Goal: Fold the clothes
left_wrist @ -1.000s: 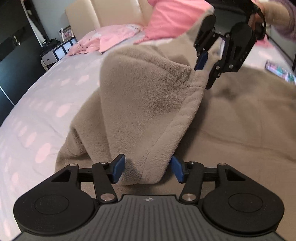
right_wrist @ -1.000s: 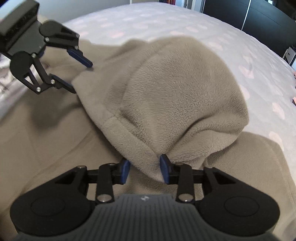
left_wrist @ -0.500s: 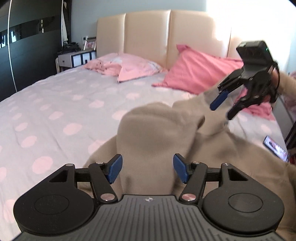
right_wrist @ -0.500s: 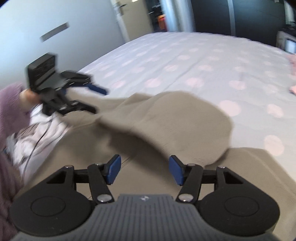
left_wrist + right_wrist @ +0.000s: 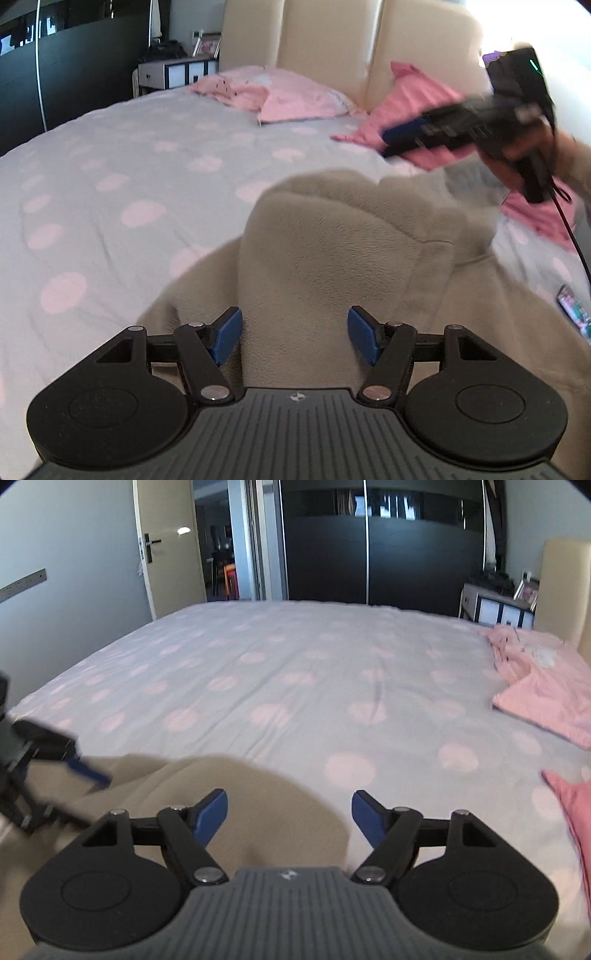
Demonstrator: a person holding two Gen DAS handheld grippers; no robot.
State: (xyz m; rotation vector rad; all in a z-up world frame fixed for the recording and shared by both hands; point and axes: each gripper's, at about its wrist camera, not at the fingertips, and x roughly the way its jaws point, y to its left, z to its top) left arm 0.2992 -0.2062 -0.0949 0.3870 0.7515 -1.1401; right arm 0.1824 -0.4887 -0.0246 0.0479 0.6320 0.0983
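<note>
We have the beige fleece (image 5: 347,251) bunched near the bed's (image 5: 110,177) right edge. Our left gripper (image 5: 294,334) stands apart over it, pads clear of the cloth. Our right gripper (image 5: 289,814) is opening, nothing between its jaws. Next we should flatten the fold, then take 2 matching corners, keeping edges aligned and clear of the pink clothes (image 5: 417,110).

No readable text, labels, brands or numbers anywhere in either view.
</note>
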